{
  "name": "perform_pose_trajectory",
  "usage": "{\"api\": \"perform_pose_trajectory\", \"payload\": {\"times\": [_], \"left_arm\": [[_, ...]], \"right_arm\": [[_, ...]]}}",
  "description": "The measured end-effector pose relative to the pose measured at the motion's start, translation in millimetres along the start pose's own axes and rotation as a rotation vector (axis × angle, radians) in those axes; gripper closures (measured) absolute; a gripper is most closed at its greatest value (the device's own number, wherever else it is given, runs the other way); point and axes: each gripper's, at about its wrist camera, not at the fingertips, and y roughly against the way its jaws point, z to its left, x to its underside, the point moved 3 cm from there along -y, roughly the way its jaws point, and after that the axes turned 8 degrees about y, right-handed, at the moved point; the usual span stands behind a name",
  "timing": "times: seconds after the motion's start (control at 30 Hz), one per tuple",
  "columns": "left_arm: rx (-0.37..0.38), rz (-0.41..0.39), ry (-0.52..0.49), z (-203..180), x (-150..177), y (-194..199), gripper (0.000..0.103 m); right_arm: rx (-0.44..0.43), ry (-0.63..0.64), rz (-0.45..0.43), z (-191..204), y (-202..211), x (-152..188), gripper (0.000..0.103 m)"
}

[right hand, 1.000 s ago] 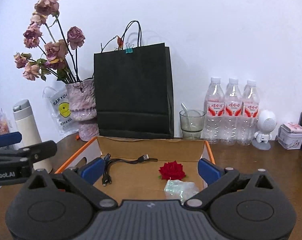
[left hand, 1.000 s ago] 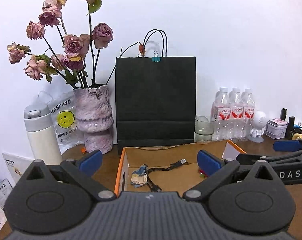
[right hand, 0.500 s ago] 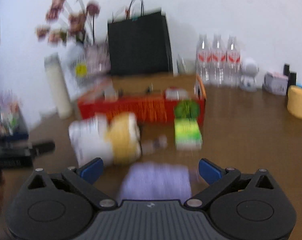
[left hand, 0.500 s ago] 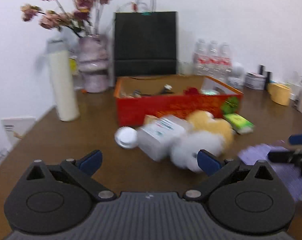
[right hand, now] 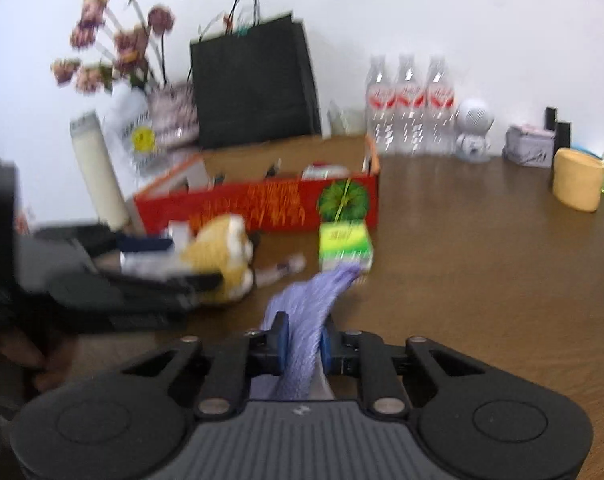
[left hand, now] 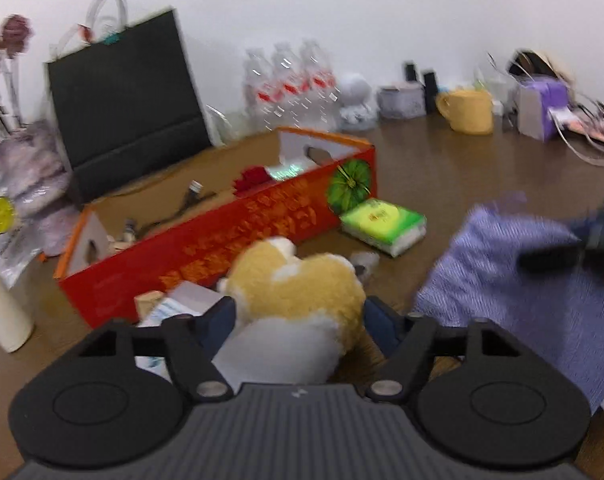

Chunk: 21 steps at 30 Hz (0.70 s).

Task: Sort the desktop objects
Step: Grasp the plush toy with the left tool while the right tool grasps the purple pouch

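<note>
Your right gripper [right hand: 302, 342] low over the table, jaws pinching the lavender cloth [right hand: 307, 320], your left gripper [left hand: 300, 320] level, jaws apart astride the plush toy [left hand: 298, 300].

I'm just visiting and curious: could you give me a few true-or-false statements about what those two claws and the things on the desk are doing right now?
1. The right claw is pinching a purple cloth. True.
2. The left claw is closing around a water bottle. False: a plush toy sits between its fingers.
3. The green tissue pack lies inside the red box. False: it lies on the desk in front of the box.
4. A red rose lies inside the box. True.
</note>
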Motion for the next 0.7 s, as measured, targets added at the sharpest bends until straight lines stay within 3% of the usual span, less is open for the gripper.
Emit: {"api": "perform_pose_trajectory", "payload": {"times": [0.07, 0.17, 0.27, 0.33, 0.4, 0.43, 0.47, 0.53, 0.7], "left_arm": [[0.002, 0.036, 0.000, 2, 4, -8, 0.042], [0.004, 0.002, 0.007, 1, 7, -3, 0.050], [0.045, -0.073, 0.085, 3, 0, 19, 0.053], [0.022, -0.143, 0.062, -1, -9, 43, 0.053], [0.003, -0.209, 0.085, 1, -20, 75, 0.053], [0.003, -0.235, 0.109, 5, -25, 90, 0.053], [0.002, -0.256, 0.126, 9, -27, 104, 0.052], [-0.029, -0.271, 0.157, 19, -23, 121, 0.052], [-0.120, -0.193, 0.292, 48, 16, 133, 0.051]], "right_arm": [[-0.002, -0.026, -0.052, -7, 10, -8, 0.094], [0.017, -0.052, -0.113, -17, 21, -18, 0.097], [0.010, -0.058, -0.094, -23, 18, -21, 0.095], [-0.001, -0.072, -0.039, -25, 9, -18, 0.087], [-0.018, -0.102, 0.012, -26, 1, -13, 0.069], [-0.032, -0.103, 0.033, -24, -4, -11, 0.053], [-0.041, -0.093, 0.052, -21, -10, -9, 0.043], [-0.032, -0.063, 0.081, -12, -24, -8, 0.042], [0.006, 0.042, 0.213, 3, -76, -17, 0.042]]}}
